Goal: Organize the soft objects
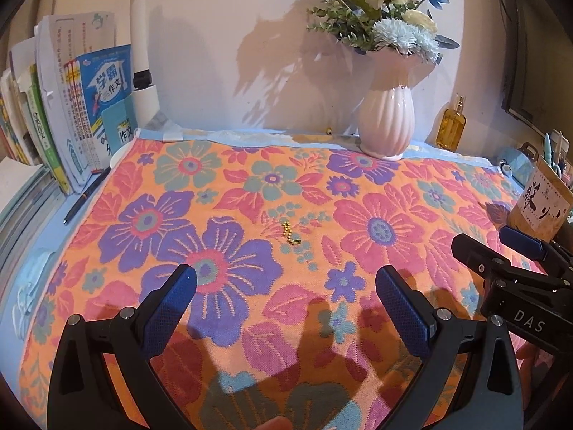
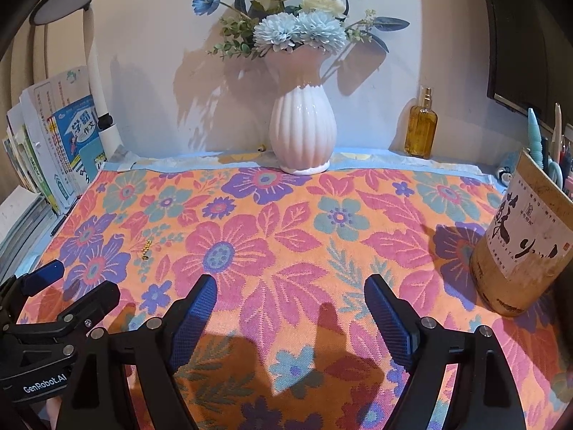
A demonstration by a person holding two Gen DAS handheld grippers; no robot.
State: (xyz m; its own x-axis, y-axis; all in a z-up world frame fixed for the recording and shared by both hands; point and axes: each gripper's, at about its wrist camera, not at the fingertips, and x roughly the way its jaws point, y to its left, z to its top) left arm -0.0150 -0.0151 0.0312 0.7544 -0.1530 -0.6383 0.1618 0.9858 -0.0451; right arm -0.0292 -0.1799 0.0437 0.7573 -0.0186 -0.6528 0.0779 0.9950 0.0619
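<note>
a flowered towel is spread flat over the desk, reaching from the near edge back to the white vase of flowers, whose foot appears to rest on the towel's far edge; this towel is judged to be the soft thing to be put in order. the left gripper is held over the near part of the towel with its fingers wide apart and nothing between them, and the right gripper is held just beside it, also spread wide and empty. a small gold bead chain lies loose on the cloth ahead of the left gripper. a stack of books stands at the left, a brown tube full of pens stands on the towel at the right, and an amber bottle is set against the wall. the step in hand is judged to be the taking of the near edge for a fold, which has not yet been begun. for it to be done well, each gripper should be lowered to the near hem at its own side, so that a single layer is pinched well apart and the cloth can be lifted evenly. the chain is better cleared first, or it will be rolled into the fold. care is needed at the far edge and at the right, since the vase and the tube could be dragged or tipped if the cloth is pulled
</note>
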